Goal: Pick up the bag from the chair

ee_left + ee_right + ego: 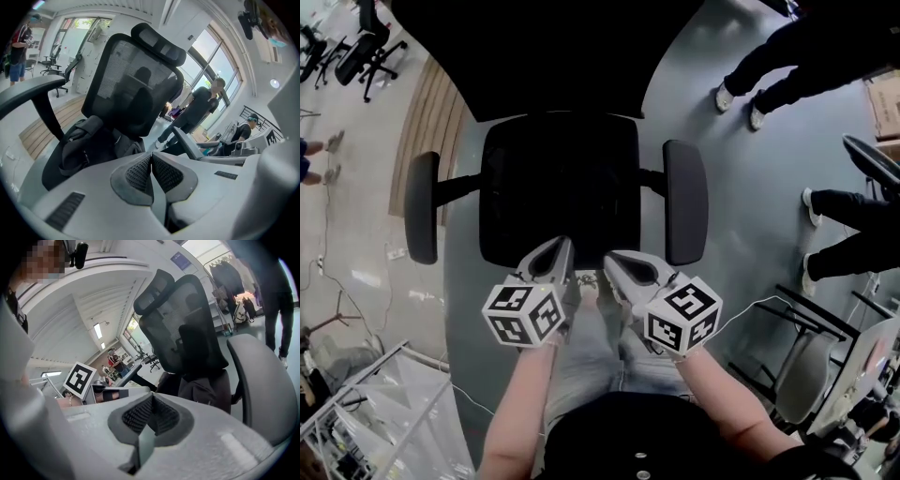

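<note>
A black office chair (558, 178) with a mesh back stands right in front of me. The black bag (89, 143) lies slumped on its seat against the backrest, and it also shows in the right gripper view (204, 391). In the head view it blends into the dark seat. My left gripper (562, 247) and right gripper (612, 259) hover side by side at the seat's front edge, short of the bag. The jaws of both are shut and hold nothing, as the left gripper view (151, 158) and the right gripper view (152, 400) show.
The chair's armrests (422, 206) (685, 202) flank the seat. People stand to the right (769, 66) (853, 246). Other office chairs (366, 47) sit far left by a wooden floor strip (417, 122). Metal frames (825, 366) and clear plastic sheeting (384, 412) lie near my feet.
</note>
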A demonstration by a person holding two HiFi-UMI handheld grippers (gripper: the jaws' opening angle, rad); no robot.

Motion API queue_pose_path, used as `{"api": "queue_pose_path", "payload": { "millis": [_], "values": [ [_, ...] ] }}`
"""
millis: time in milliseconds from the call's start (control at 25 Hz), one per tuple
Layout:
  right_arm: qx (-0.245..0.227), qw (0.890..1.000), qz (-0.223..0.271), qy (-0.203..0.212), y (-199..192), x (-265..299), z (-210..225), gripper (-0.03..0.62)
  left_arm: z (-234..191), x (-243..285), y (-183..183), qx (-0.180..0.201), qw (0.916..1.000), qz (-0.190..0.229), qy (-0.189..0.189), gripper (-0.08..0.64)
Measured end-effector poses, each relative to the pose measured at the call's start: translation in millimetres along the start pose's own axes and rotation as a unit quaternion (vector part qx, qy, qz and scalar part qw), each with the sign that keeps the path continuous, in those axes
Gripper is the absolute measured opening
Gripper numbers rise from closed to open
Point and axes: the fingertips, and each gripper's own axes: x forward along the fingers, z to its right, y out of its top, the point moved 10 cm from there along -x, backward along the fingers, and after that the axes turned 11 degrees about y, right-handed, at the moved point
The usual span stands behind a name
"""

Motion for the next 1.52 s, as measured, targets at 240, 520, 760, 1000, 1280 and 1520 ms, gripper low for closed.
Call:
{"api": "queue_pose_path", "payload": {
  "millis": [240,520,760,1000,1280,1520],
  "values": [
    [-0.013,0.999,0.001,-0.03,-6.2,27.1,8.7,-0.002,-23.8,22.8,-2.7,0.005,0.9998,-0.021,0.001,0.02],
    [-0.008,0.997,-0.005,-0.075,-19.2,49.6,31.7,-0.002,-40.5,57.5,-17.2,0.006,0.9985,-0.055,-0.005,0.021],
    [0.009,0.995,-0.007,-0.095,-29.7,57.4,54.3,-0.002,-49.7,86.7,-28.1,-0.005,0.9972,-0.074,-0.009,0.023],
    [0.014,0.995,-0.015,-0.102,-39.5,74.2,65.6,-0.002,-60.8,116.8,-33.1,-0.009,0.9946,-0.103,-0.014,0.129],
    [0.024,0.994,-0.01,-0.111,-49.4,76.4,68.4,-0.002,-63.2,141.3,-36.2,-0.005,0.9938,-0.109,-0.02,0.244],
    [0.043,0.991,-0.009,-0.126,-58.2,78.9,81.6,-0.002,-67.7,171.0,-41.5,-0.002,0.9919,-0.122,-0.036,0.268]
  ]
}}
